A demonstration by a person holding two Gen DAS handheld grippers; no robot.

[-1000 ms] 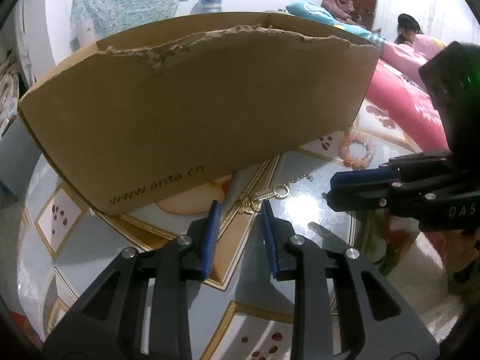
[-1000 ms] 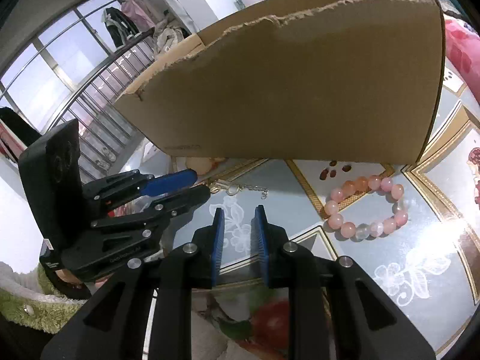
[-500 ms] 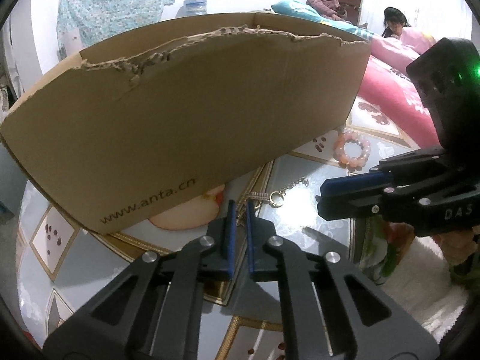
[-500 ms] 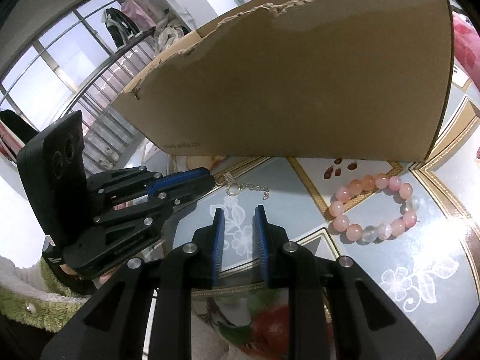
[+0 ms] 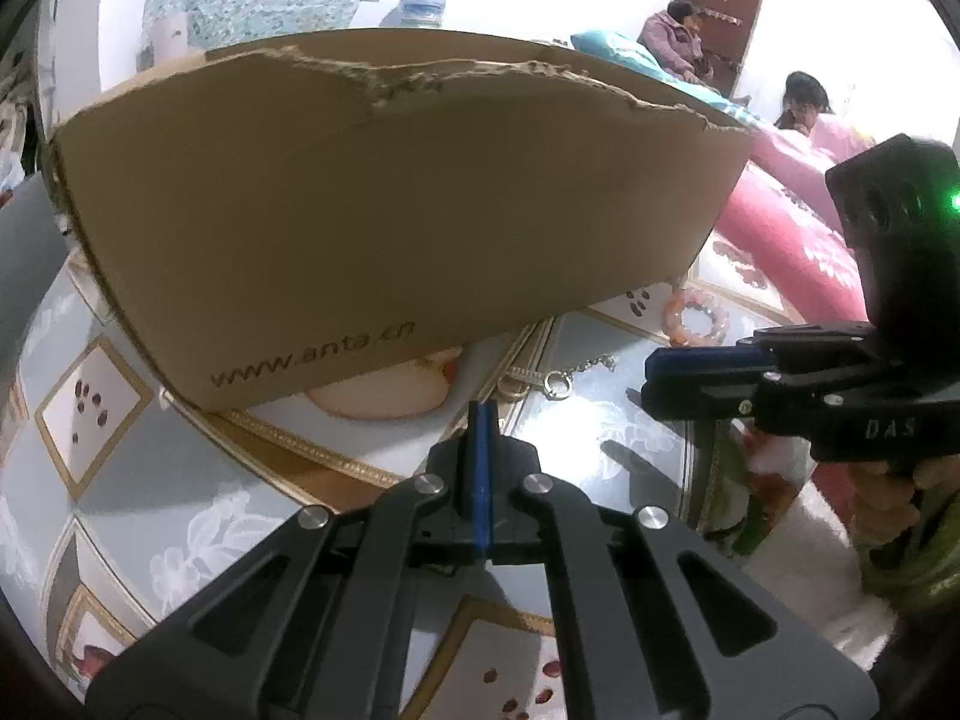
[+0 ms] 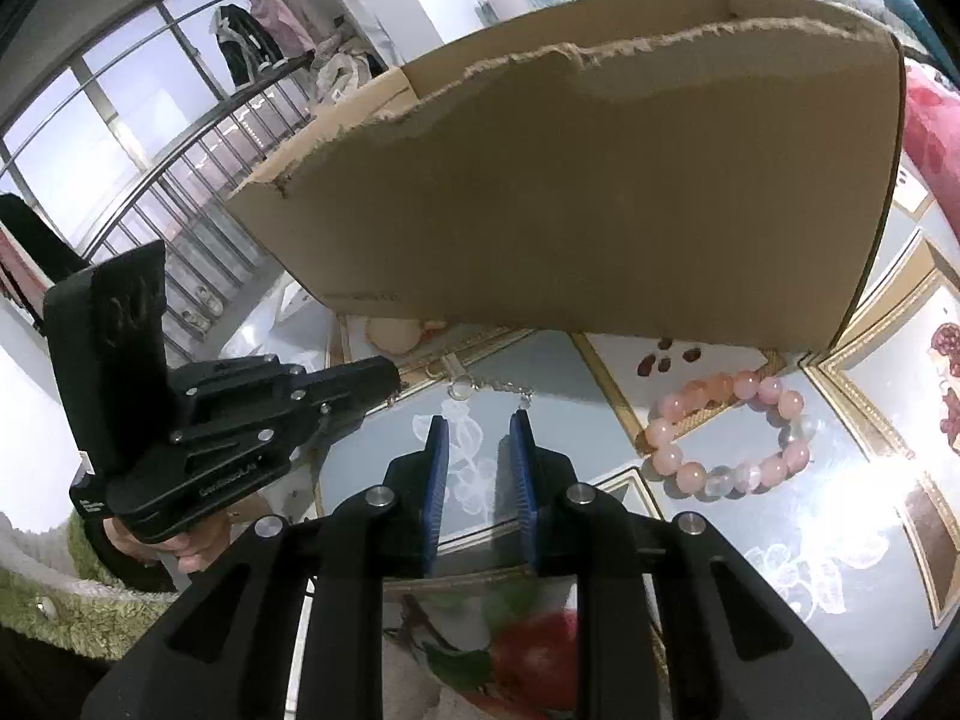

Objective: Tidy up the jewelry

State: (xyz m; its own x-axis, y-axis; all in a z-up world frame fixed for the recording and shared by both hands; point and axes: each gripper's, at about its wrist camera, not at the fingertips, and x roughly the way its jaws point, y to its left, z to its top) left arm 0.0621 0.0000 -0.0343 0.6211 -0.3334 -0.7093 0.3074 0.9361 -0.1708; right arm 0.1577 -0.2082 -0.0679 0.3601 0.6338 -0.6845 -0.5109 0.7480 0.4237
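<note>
Currently the left hand-held gripper [image 5: 480, 420] is clenched on nothing, just short of the chain bracelet [image 5: 561, 373] lying on the counter [image 5: 180, 480] beside the cardboard box [image 5: 372, 228]. Reopen, straddle the chain, then pinch. Right hand-held gripper [image 6: 477, 429] is slightly parted, empty; the pink bead bracelet [image 6: 729, 435] lies to its right.

Box [image 6: 600, 180]: matt brown corrugated cardboard, top edge torn rough. Counter [image 6: 840, 540]: glossy, reflective printed surface, smooth. Bead bracelet [image 6: 729, 438]: polished pink and clear beads, stone or glass, can't tell. Chain [image 5: 561, 375]: thin shiny metal. Gripper bodies: matt black plastic, bright metal screws; jaws lined with ribbed blue pads [image 6: 435, 480].
</note>
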